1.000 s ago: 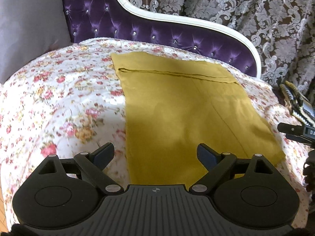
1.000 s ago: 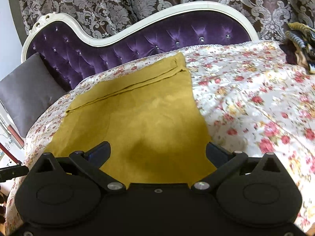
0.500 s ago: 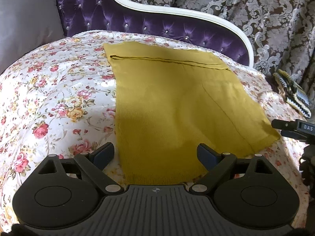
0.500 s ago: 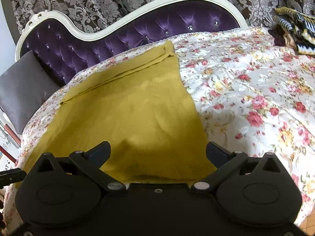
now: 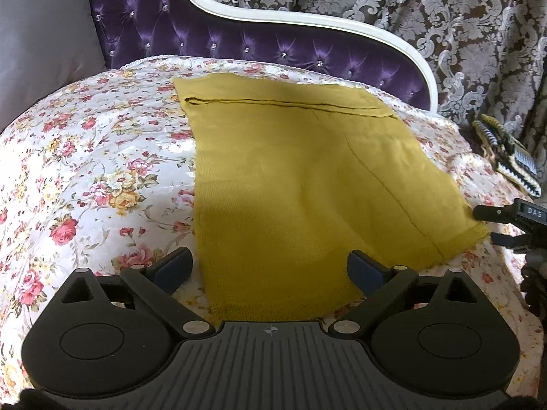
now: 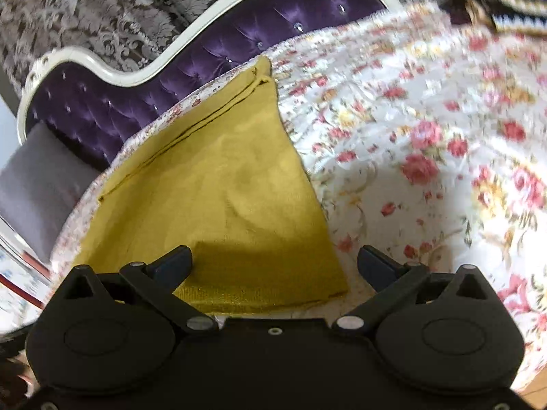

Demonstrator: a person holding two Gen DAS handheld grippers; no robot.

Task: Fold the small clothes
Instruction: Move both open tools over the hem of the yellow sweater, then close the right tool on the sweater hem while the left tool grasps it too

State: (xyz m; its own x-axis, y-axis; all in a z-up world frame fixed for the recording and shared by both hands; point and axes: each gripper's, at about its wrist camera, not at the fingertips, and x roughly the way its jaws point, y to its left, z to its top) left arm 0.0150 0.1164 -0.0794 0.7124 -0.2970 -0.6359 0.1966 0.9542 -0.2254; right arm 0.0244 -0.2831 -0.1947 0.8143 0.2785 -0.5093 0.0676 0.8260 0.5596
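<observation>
A mustard-yellow garment (image 5: 301, 184) lies flat on the floral bedspread (image 5: 85, 177). It also shows in the right wrist view (image 6: 218, 198). My left gripper (image 5: 270, 268) is open and empty, just above the garment's near left corner. My right gripper (image 6: 275, 261) is open and empty, over the garment's near right corner. The right gripper's tip also shows at the right edge of the left wrist view (image 5: 502, 215), beside the garment's right corner.
A purple tufted headboard with a white frame (image 5: 273, 41) runs behind the bed. A grey pillow (image 5: 41, 34) leans at the far left. A striped knitted item (image 5: 509, 157) lies at the bed's right side. Patterned curtains (image 5: 444, 7) hang behind.
Both grippers have drawn back toward the garment's near edge. The right wrist view has swung and tilted, with motion blur. Both stay open and the garment has not moved.
</observation>
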